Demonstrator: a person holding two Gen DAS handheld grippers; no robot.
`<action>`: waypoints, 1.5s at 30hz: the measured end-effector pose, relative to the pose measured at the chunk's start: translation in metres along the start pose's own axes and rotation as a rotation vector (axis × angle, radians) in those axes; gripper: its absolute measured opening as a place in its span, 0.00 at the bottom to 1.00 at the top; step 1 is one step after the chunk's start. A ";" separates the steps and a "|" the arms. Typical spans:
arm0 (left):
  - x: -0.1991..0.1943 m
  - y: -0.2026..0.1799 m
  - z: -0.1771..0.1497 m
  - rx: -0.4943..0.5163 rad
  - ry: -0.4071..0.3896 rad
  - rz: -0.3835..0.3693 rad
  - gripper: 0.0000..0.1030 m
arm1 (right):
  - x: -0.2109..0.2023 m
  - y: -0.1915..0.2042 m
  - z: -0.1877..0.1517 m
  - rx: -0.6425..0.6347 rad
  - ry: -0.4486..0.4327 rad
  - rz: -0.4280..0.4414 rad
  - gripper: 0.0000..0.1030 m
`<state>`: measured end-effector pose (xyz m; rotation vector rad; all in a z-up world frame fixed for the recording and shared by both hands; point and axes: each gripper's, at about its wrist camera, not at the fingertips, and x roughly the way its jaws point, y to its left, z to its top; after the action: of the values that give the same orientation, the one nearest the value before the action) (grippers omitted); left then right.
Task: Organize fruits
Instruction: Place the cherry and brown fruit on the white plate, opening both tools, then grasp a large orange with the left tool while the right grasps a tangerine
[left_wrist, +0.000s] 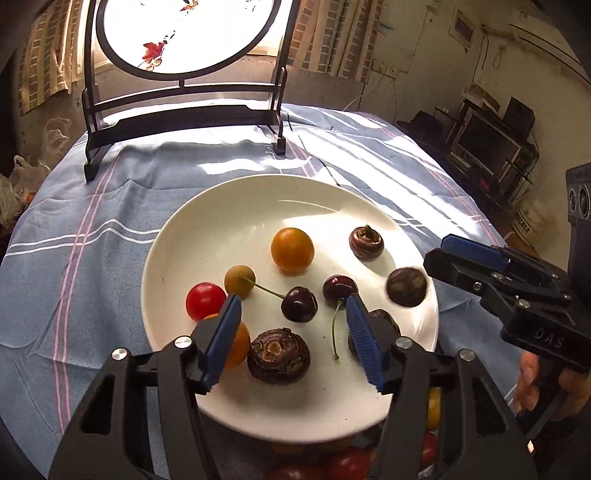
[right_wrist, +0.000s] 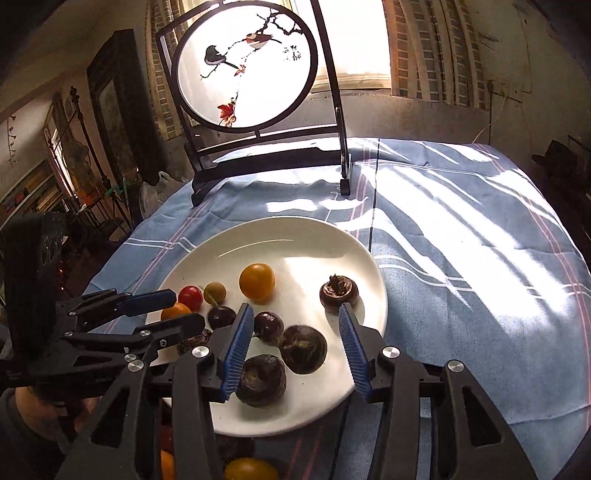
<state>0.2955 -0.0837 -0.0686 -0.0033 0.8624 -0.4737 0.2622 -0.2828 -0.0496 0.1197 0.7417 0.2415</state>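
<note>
Hovering over the white round ceramic plate (left_wrist: 229, 206), the left gripper (left_wrist: 293, 332) has its blue ribbed pads spread apart with nothing pinched between them, and the right gripper (right_wrist: 295, 349) is spread and empty in the same way. The plate rests on the light blue striped tablecloth (right_wrist: 461, 258) and already carries the fruits: 1 large orange cherry tomato (left_wrist: 292, 250), 1 red cherry tomato (left_wrist: 205, 301), 1 small tan longan (left_wrist: 239, 281), 2 dark red cherries (left_wrist: 299, 304) and several brown water chestnuts (left_wrist: 278, 351). More tomatoes show below the near rim of the plate, partly hidden, so I cannot tell what holds them. I judge that the step in hand is between 2 placements: both grippers are free and over the plate. The next move probably calls for choosing 1 fruit, lowering the pads on both sides of it, and closing softly, because these round fruits can roll or be crushed.
</note>
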 end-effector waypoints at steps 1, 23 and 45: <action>-0.007 0.000 0.000 -0.002 -0.010 -0.010 0.58 | -0.005 0.001 -0.001 0.005 -0.005 0.010 0.47; -0.095 -0.062 -0.182 0.229 0.040 0.007 0.44 | -0.108 0.009 -0.151 0.071 0.048 0.071 0.52; -0.129 -0.048 -0.180 0.136 -0.027 0.010 0.41 | -0.098 0.044 -0.161 -0.042 0.089 0.119 0.52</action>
<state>0.0738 -0.0414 -0.0839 0.1188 0.8024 -0.5210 0.0749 -0.2618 -0.0945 0.1140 0.8184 0.3779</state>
